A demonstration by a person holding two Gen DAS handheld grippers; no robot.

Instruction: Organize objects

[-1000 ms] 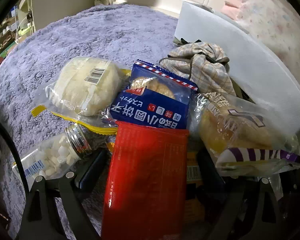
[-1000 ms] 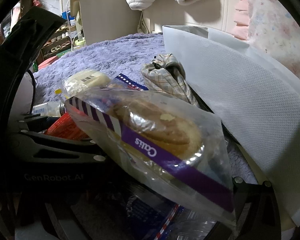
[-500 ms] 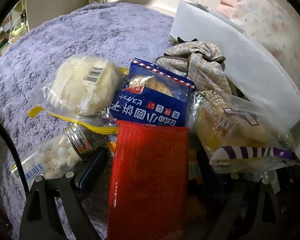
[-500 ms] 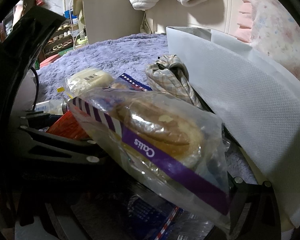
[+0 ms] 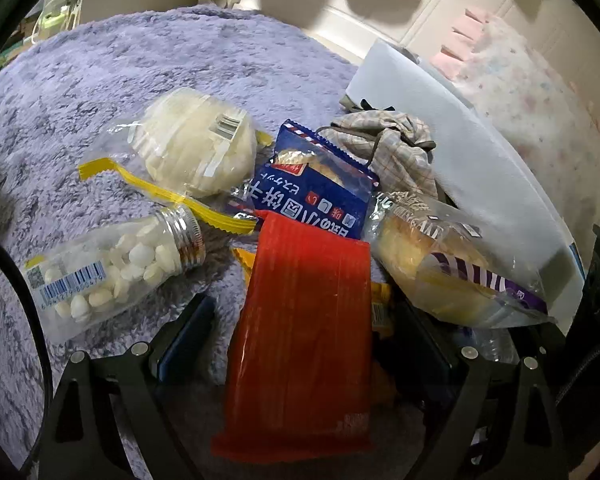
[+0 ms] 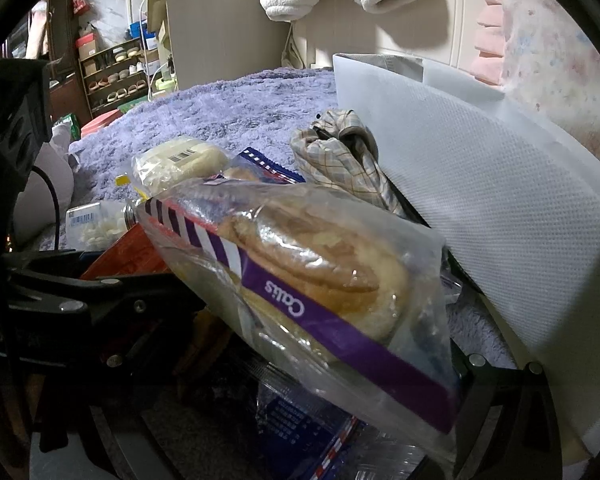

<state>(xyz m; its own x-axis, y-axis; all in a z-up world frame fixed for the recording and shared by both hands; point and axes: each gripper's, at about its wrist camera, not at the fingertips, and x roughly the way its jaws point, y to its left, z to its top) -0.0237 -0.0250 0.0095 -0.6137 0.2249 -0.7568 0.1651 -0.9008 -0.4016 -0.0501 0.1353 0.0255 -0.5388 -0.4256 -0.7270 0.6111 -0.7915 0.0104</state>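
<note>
Left gripper [image 5: 300, 332] wide apart around flat, ribbed red packet [image 5: 300, 320] on fluffy rug [image 5: 180, 60].

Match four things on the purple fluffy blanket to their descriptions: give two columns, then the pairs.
1. clear bottle of white tablets
2. flat red packet
3. blue biscuit packet
4. checked cloth pouch

A. lies between the left gripper's fingers
B. on its side, silver cap
C. beside the white bag
D. white Japanese lettering

Pairs: 1-B, 2-A, 3-D, 4-C
</note>
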